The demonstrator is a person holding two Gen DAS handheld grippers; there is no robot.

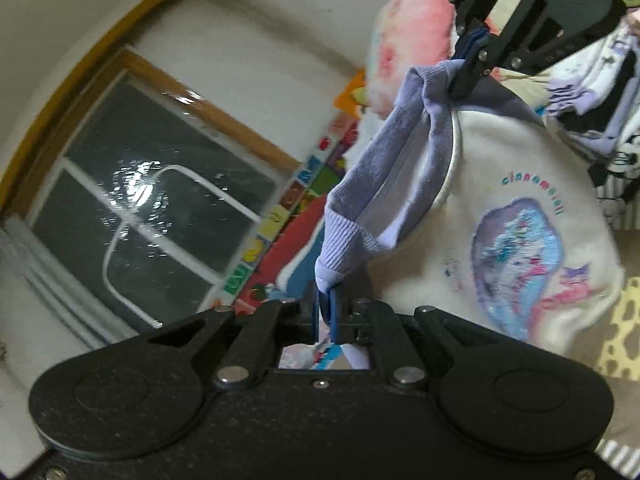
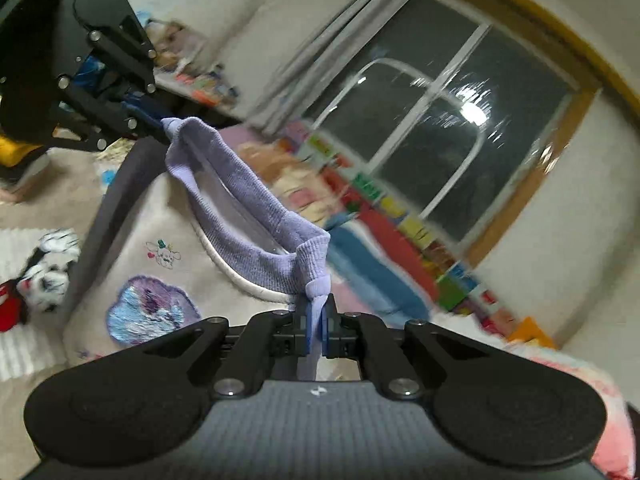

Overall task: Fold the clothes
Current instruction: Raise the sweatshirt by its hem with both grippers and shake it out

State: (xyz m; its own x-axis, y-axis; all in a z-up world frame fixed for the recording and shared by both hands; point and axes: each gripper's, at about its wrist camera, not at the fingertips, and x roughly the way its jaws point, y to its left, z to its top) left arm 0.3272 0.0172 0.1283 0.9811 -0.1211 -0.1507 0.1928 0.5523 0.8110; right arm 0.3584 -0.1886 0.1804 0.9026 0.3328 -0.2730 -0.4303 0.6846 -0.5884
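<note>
- Sweatshirt is up in the air right now, cream body with lilac ribbed collar and a fuzzy patch on the chest, hanging between the two tools above what looks like a bed or rug covered in other clothes.
- Left tool is clamped narrow on one end of the collar; right tool is pinched on the other end, so the neckline stretches like a strap between them.
- Looks soft and floppy, light enough, zero stiffness: the body just sags below the grip points.
- Ribbing seems grippy, not slippery, so I'd guess the pinch holds fine. The collar stretches though, so pulling wide probably distorts it.
- For folding I'd grab the shoulder seams or hem corners rather than the neck, since you get straighter edges that way.
- The embroidered patch is likely a bit stiffer, so I'd avoid creasing through it.
</note>
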